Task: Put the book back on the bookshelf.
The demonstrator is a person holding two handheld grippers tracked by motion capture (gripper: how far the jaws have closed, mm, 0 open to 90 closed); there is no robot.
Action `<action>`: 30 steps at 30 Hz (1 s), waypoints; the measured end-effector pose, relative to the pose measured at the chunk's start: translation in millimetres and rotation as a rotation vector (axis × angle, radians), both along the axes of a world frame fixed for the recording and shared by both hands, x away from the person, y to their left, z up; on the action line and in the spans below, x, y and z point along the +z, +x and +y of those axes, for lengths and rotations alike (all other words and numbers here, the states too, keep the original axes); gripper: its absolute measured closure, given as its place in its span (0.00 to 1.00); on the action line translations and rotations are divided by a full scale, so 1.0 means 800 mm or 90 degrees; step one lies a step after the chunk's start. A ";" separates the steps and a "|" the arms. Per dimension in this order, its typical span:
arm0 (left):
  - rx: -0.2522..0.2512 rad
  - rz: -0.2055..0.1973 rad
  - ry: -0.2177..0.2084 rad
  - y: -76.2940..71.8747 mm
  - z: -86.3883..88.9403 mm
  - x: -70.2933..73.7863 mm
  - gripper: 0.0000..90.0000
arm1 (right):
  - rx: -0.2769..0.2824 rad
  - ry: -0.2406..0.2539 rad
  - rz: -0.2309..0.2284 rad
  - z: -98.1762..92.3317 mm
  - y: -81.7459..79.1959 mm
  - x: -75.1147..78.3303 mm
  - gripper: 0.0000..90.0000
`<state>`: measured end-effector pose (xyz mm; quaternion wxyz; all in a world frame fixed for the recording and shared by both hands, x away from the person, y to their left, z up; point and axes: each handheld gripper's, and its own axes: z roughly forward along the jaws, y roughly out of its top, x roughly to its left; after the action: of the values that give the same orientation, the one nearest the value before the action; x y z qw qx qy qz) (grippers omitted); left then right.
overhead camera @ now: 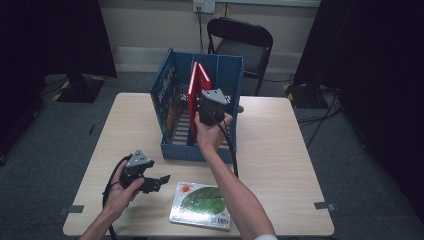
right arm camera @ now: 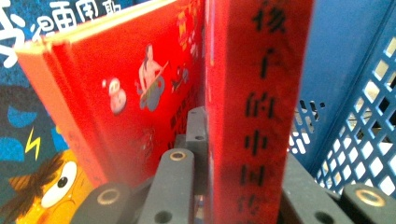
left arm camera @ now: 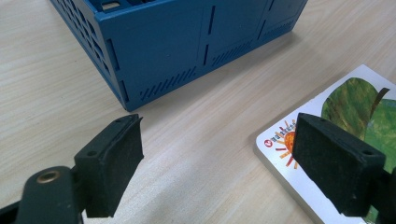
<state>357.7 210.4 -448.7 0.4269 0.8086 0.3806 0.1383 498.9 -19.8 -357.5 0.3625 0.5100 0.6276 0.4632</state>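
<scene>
A blue plastic crate point(overhead camera: 200, 150) stands mid-table with books upright inside. My right gripper point(overhead camera: 206, 107) reaches down into it from above, shut on a red book point(overhead camera: 196, 90). In the right gripper view the jaws clamp the red book's spine point(right arm camera: 257, 93), which carries black characters, inside the crate's perforated wall point(right arm camera: 355, 116). A second red book point(right arm camera: 130, 93) leans against it on the left. My left gripper point(overhead camera: 157, 181) hovers low at the table's front left, open. Between its pads point(left arm camera: 116, 158) lies bare tabletop. A picture book with a green leaf point(overhead camera: 202, 204) lies flat just right of it.
A blue and yellow book point(right arm camera: 28, 140) stands at the crate's left side. The crate's corner point(left arm camera: 130, 93) is a short way ahead of the left gripper, with the picture book point(left arm camera: 359, 98) under its right pad. A black folding chair point(overhead camera: 240, 40) stands behind the table.
</scene>
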 end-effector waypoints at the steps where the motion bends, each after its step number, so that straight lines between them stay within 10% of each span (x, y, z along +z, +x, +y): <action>1: 0.000 0.000 0.000 0.000 0.000 0.000 0.18 | 0.001 0.001 -0.001 0.000 -0.001 -0.002 0.89; 30: 0.004 -0.002 0.000 -0.001 -0.002 0.000 0.18 | 0.057 -0.016 0.013 -0.012 -0.048 -0.034 0.86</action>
<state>356.9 208.9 -448.3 0.4271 0.8073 0.3822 0.1407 460.4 -29.7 -385.1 0.3412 0.4819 0.6590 0.4659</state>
